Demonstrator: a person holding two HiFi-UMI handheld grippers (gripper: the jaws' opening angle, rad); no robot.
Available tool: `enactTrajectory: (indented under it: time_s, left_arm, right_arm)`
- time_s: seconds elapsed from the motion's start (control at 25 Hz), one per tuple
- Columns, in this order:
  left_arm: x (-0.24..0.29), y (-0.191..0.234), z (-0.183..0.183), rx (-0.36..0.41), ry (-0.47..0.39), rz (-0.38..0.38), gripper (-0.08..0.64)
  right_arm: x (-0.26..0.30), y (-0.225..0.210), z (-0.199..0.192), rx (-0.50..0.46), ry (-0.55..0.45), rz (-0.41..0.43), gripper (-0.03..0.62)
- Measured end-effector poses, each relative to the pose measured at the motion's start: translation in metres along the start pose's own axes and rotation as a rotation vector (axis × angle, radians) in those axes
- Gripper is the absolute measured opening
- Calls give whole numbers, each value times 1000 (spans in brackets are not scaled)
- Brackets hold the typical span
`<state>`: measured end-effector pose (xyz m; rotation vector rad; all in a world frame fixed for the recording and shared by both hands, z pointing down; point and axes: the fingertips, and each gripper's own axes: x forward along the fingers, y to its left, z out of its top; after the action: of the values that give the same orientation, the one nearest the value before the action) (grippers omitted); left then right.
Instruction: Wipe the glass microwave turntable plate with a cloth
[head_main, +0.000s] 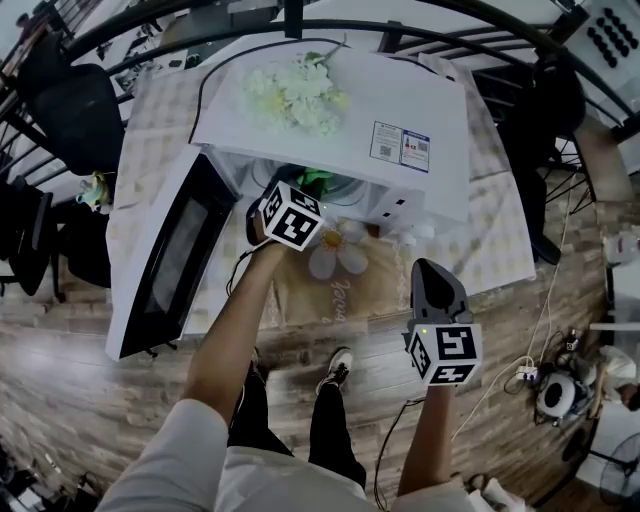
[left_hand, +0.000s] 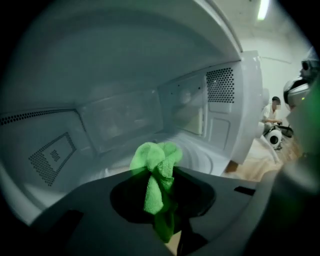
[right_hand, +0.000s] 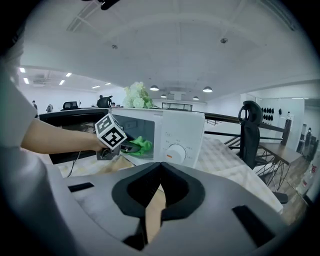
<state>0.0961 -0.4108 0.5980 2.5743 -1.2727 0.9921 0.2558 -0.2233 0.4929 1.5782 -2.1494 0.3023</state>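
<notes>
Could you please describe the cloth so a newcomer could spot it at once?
Start at the white microwave, its door swung open. The left gripper reaches into the cavity, shut on the cloth. It is the only bright green thing there, bunched and fuzzy against all that white.

Nothing legible — the sticker (head_main: 400, 145) on the microwave (head_main: 445, 105) is too small.

Right gripper (right_hand: 161, 163), jaws together, before microwave (right_hand: 182, 131) with green cloth (right_hand: 141, 145)
</notes>
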Motion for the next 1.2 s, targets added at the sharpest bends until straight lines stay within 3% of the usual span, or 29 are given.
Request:
enactTrajectory:
  time_s: [0.2, 0.4, 0.52, 0.68, 0.92, 1.2]
  left_arm:
    - [-17, -60, 13, -68, -31, -181, 98]
    - [-85, -87, 24, -168, -151, -219, 98]
    - [-143, -83, 43, -178, -247, -202, 98]
    - [-228, -73, 72, -127, -359, -161, 98]
    - [-333, -21, 112, -106, -513, -61, 98]
    - [-416, 34, 123, -91, -589, 82, 100]
  right_arm:
    - [-23, -2, 28, -16, -30, -27, 12]
    - [-65, -7, 73, -55, -79, -62, 12]
    - [-90, -6, 106, -98, -120, -83, 12]
    - [-125, 6, 139, -162, -174, -89, 12]
    - [-152, 38, 195, -189, -275, -88, 12]
    - [-165, 94, 256, -248, -395, -22, 12]
